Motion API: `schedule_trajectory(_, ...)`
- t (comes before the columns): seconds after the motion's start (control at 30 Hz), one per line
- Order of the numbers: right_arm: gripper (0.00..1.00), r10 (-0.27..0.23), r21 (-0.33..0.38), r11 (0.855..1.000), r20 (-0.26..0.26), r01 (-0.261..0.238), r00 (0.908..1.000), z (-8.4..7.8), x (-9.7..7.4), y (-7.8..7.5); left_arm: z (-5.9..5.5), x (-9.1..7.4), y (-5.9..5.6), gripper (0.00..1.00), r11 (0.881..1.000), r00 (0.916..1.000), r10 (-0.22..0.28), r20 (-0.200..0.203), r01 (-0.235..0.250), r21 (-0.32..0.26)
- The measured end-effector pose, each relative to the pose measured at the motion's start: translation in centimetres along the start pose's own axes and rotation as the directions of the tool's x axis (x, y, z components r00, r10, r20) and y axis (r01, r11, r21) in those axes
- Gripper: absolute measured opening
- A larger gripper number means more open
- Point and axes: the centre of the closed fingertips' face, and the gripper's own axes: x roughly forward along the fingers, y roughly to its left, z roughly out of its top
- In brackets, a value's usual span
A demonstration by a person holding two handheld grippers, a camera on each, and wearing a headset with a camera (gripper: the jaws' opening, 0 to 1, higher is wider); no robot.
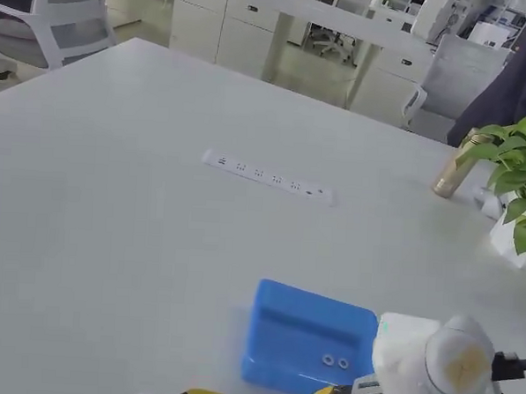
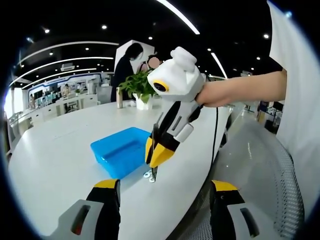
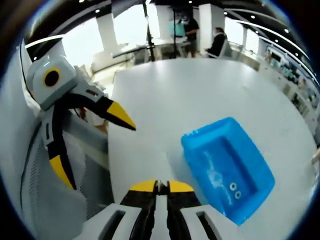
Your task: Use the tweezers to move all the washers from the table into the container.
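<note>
Pinching the tweezers (image 2: 154, 171) between closed fingers, the right gripper (image 2: 159, 154) holds their tips at a washer (image 2: 148, 175) on the table (image 2: 50, 160), just beside the blue container (image 2: 120, 150), where two washers (image 3: 235, 190) lie. The left gripper (image 2: 165, 186) has its fingers wide apart, empty.

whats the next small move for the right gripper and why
Probably pinch the washer with the tweezers, lift and swing it over the blue container: the right gripper holds the tips at that washer on the table, beside the container.
</note>
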Motion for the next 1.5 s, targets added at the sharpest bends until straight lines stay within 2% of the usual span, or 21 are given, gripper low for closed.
schedule_trajectory(0.07, 0.03, -0.001, 0.034, 0.999, 0.027, 0.0, 0.9996, 0.1, 0.0, -0.3, 0.0, 0.0, 0.0, 0.73, 1.0, 1.0, 0.001, 0.0, -0.001, 0.0)
schedule_trajectory(0.13, 0.03, 0.003, 0.054, 0.999, 0.033, -0.004, 0.9994, 0.0, -0.1, -0.4, 0.0, 0.0, 0.0, 0.73, 1.0, 1.0, 0.001, -0.001, -0.001, -0.002)
schedule_trajectory(0.27, 0.03, -0.013, 0.035, 0.999, 0.017, 0.013, 0.9998, -0.2, -0.2, -0.5, 0.0, 0.0, 0.0, 0.73, 1.0, 1.0, -0.001, -0.001, 0.001, 0.0)
schedule_trajectory(0.47, 0.03, -0.011, 0.03, 0.999, 0.014, 0.01, 0.9998, 0.0, 0.0, -0.1, -0.1, 0.0, 0.0, 0.73, 1.0, 1.0, -0.001, -0.003, 0.001, -0.002)
schedule_trajectory(0.6, 0.03, -0.012, -0.01, 1.0, -0.004, 0.012, 0.9999, 0.0, 0.2, 0.2, -0.1, 0.0, 0.0, 0.73, 1.0, 1.0, 0.001, -0.003, -0.001, -0.004)
schedule_trajectory(0.77, 0.03, -0.024, -0.117, 0.993, -0.028, 0.021, 0.9993, -0.1, 0.4, 0.2, -0.1, 0.0, 0.0, 0.73, 1.0, 1.0, 0.0, -0.004, 0.0, -0.003)
schedule_trajectory(0.87, 0.03, -0.036, -0.131, 0.991, -0.031, 0.031, 0.9989, -0.1, 0.4, 0.2, -0.1, 0.0, 0.0, 0.73, 1.0, 1.0, 0.001, -0.004, -0.001, -0.002)
schedule_trajectory(0.93, 0.03, -0.053, -0.149, 0.988, -0.02, 0.05, 0.9984, 0.0, 0.2, 0.0, -0.1, 0.0, 0.0, 0.73, 1.0, 1.0, 0.001, -0.005, -0.001, -0.002)
schedule_trajectory(1.03, 0.03, -0.04, -0.12, 0.992, 0.006, 0.04, 0.9992, 0.5, -0.4, 0.0, -0.1, 0.0, 0.0, 0.72, 1.0, 1.0, 0.0, -0.005, 0.0, -0.004)
schedule_trajectory(1.27, 0.03, -0.068, -0.114, 0.991, 0.04, 0.073, 0.9969, 1.7, -2.3, -0.7, -0.1, 0.0, 0.0, 0.72, 1.0, 1.0, -0.001, -0.006, 0.001, -0.002)
schedule_trajectory(1.5, 0.02, -0.122, -0.141, 0.98, 0.119, 0.138, 0.9854, 4.0, -4.6, -1.8, -0.1, 0.0, 0.0, 0.72, 1.0, 1.0, -0.001, -0.007, 0.001, -0.001)
